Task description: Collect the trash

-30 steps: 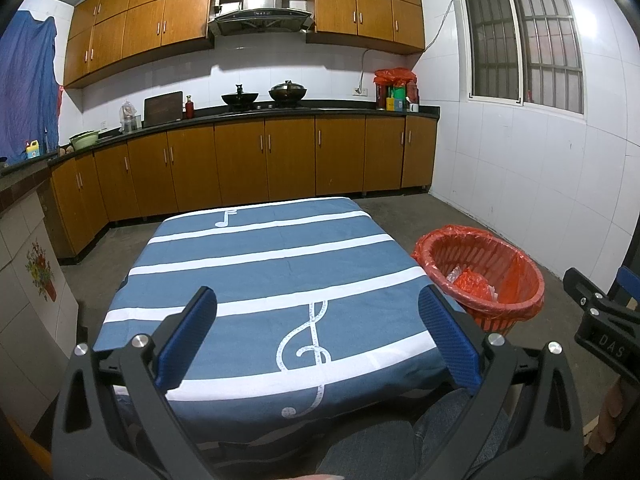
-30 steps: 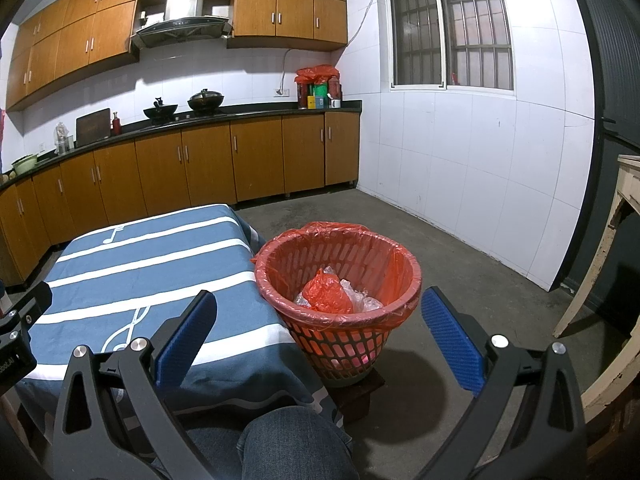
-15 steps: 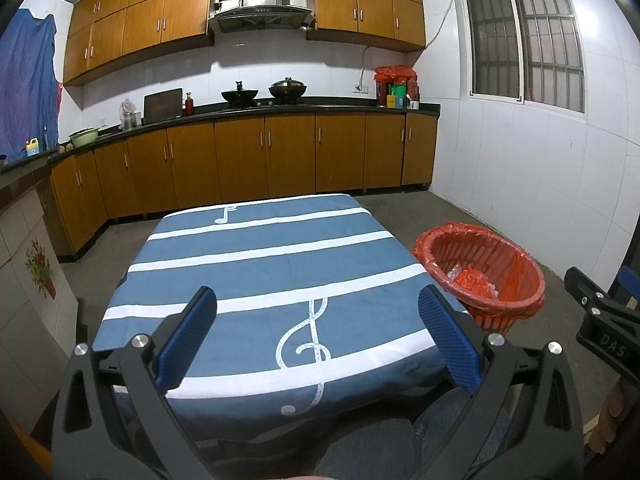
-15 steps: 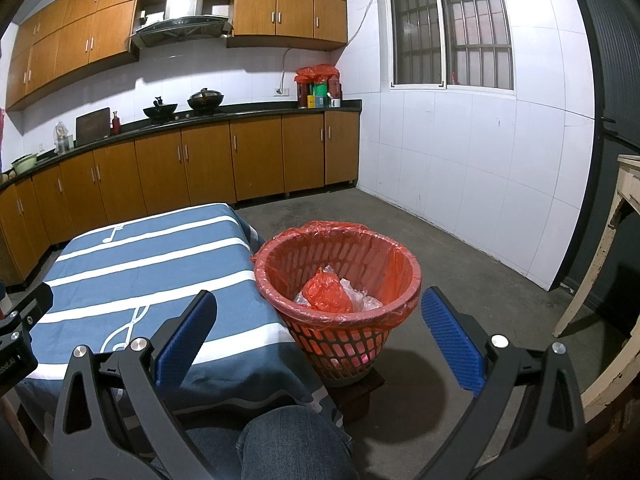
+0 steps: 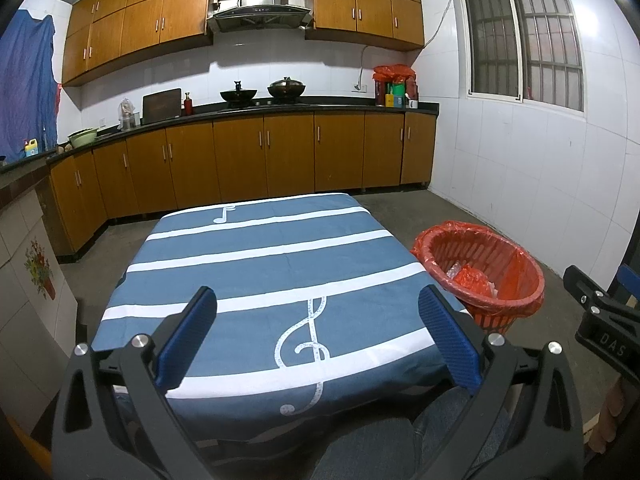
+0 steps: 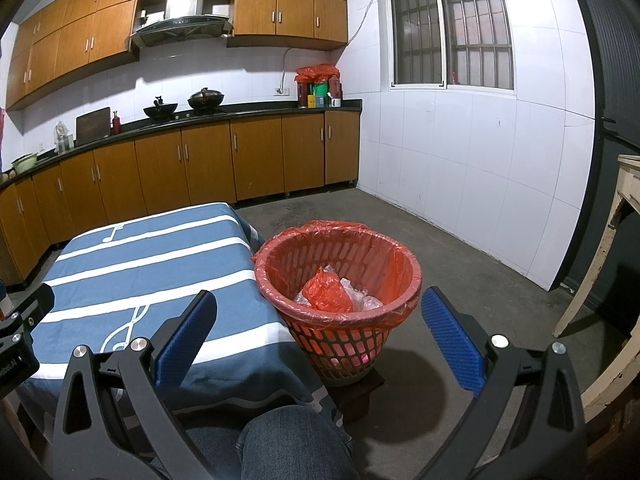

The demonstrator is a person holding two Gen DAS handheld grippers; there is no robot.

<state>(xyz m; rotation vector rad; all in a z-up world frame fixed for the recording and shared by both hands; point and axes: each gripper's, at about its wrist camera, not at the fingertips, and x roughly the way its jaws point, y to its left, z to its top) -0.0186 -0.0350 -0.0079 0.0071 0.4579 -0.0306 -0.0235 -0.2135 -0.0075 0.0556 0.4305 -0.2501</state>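
Right wrist view | right gripper (image 6: pixel 319 338) wide, empty, near bin (image 6: pixel 338 312) holding trash | left gripper (image 5: pixel 318 336) wide over table (image 5: pixel 260 264).

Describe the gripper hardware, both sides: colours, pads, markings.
Both match. The left gripper and right gripper have matte black, triangulated cut-out frames with silver bolt heads and blue, finely ribbed finger pads. The right gripper body, seen from the left view, carries white "DAS" lettering. No cables visible.
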